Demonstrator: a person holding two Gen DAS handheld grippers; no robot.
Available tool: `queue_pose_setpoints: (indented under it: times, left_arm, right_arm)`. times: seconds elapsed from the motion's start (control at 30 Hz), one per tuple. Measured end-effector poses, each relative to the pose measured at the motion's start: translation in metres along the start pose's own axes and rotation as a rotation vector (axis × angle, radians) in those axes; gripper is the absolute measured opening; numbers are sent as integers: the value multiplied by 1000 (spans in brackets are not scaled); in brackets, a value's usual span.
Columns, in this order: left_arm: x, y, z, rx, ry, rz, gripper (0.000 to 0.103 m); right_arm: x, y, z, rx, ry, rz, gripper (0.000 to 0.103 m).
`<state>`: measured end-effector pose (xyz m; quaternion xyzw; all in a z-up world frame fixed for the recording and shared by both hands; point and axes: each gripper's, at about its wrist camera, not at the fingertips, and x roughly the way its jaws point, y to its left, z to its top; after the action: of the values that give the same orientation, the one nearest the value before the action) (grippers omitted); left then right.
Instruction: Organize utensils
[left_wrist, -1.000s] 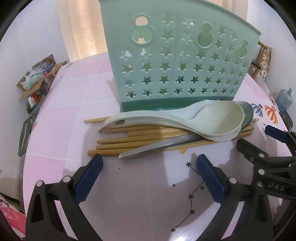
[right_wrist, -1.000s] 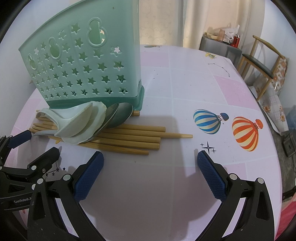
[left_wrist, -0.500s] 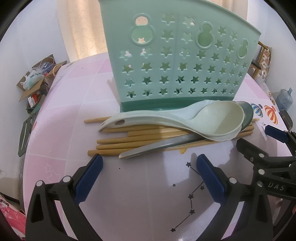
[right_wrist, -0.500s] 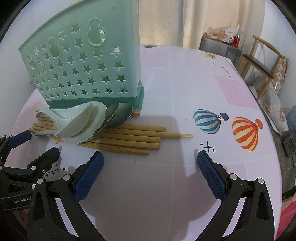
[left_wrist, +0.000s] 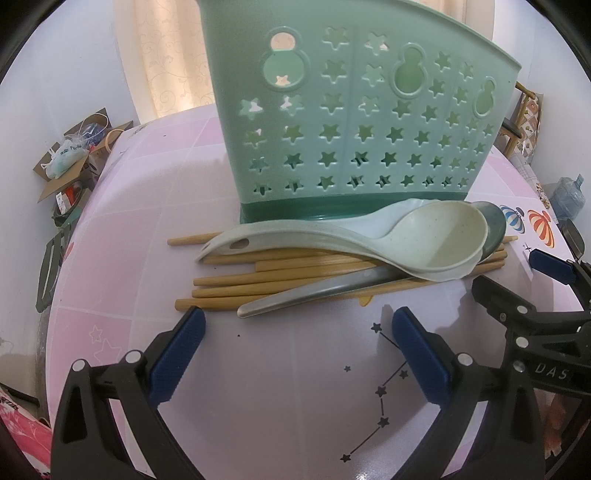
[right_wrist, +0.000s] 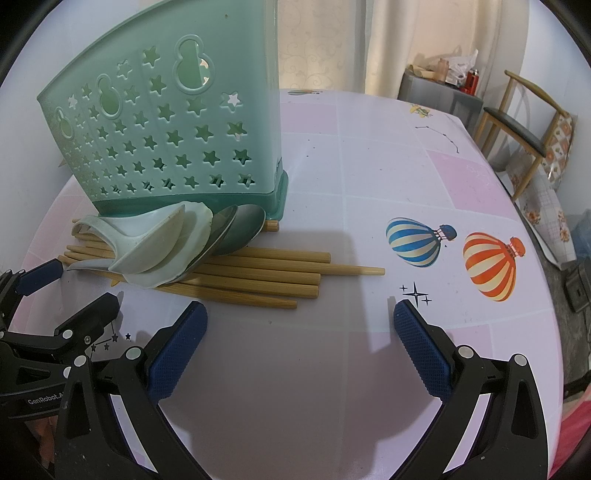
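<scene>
Two pale plastic ladles (left_wrist: 388, 236) are stacked on bamboo chopsticks (right_wrist: 258, 273) before the green star-perforated holder (left_wrist: 354, 122); both claws, left gripper (left_wrist: 295, 350) and right gripper (right_wrist: 299, 339), are spread empty. Chopsticks could be scattered if ladles are dragged.

The right tool (left_wrist: 546, 280) shows "DAS" in the left wrist view; the left tool (right_wrist: 48, 291) reads "GenRobot.A" in the right wrist view.

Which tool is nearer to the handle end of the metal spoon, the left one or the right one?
Left. The left tool is open right in front of the metal spoon handle end. The right tool is open farther along, before the chopsticks tips, beyond the spoon bowls.
</scene>
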<state>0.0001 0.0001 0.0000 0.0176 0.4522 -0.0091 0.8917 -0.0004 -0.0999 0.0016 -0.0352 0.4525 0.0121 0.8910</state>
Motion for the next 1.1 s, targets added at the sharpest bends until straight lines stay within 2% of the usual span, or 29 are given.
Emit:
queue_pose_setpoints:
  times: [1.0,1.1]
  left_arm:
    - [0,1,-1,9,1,-5,99]
    - [-3,4,1,37,29,-22,99]
  right_arm:
    - [-2,-2,2,8,6,-5,97]
    - [-5,-6,-1,26,24,-14,97]
